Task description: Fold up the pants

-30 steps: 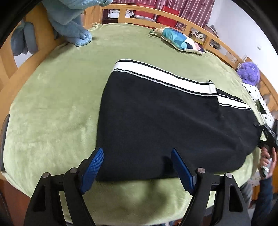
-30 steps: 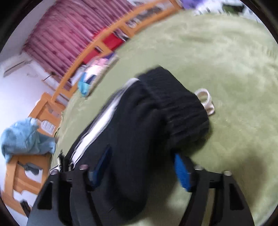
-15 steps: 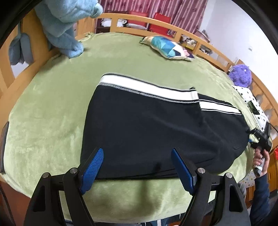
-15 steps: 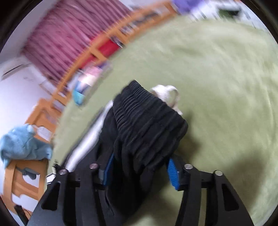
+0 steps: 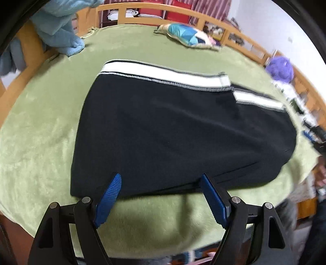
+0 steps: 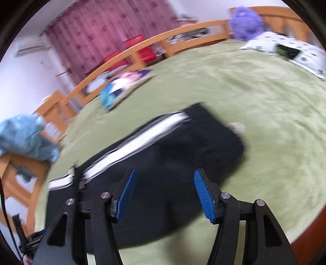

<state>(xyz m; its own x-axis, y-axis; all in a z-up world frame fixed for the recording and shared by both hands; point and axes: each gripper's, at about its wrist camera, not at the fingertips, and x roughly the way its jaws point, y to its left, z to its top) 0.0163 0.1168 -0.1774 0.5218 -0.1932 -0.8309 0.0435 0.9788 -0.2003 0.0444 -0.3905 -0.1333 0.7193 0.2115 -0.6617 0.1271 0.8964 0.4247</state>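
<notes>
Green bed [image 5: 40,142] under folded pants [image 5: 173,132]

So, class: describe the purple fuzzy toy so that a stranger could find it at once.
Start at the green blanket on the wooden-railed bed. Follow it to the far corner by the rail, beside the white spotted pillow. The purple fuzzy toy is the only purple, shaggy thing there.

The pants [image 5: 173,130] lie flat on the blanket [image 5: 40,142]. Behind them lies a pillow [image 5: 187,37], a towel [image 5: 59,30] on the rail at far left, a plush [image 5: 280,68] at right.
</notes>
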